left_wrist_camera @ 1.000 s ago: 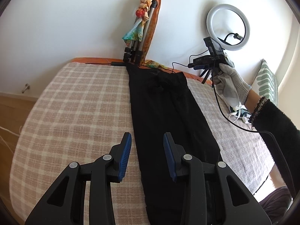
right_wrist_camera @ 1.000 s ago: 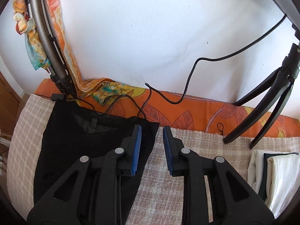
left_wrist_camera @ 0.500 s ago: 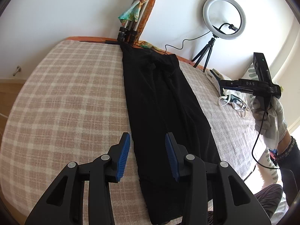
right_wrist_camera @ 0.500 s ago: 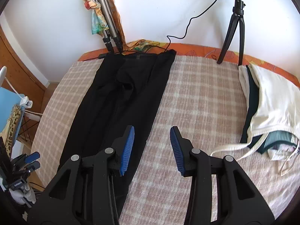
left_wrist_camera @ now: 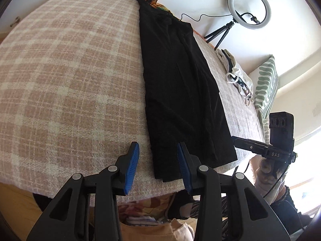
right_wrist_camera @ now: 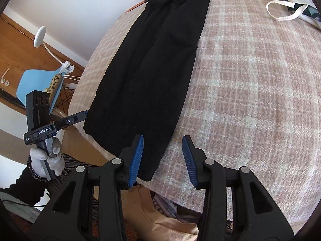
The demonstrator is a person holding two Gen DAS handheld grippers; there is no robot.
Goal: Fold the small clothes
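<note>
Both tools above trousers' hem.

Trousers lengthwise on the blanket, one claw at each near corner

The trousers lie flat along the blanket, waist toward the far wall, hems at the near edge. The left claw hovers over their near left corner, the right claw over their near right corner. To the right, well apart from the trousers, a heap of clothes lies on the blanket with a cushion beyond it. A ring light stands behind the far right edge.
</note>
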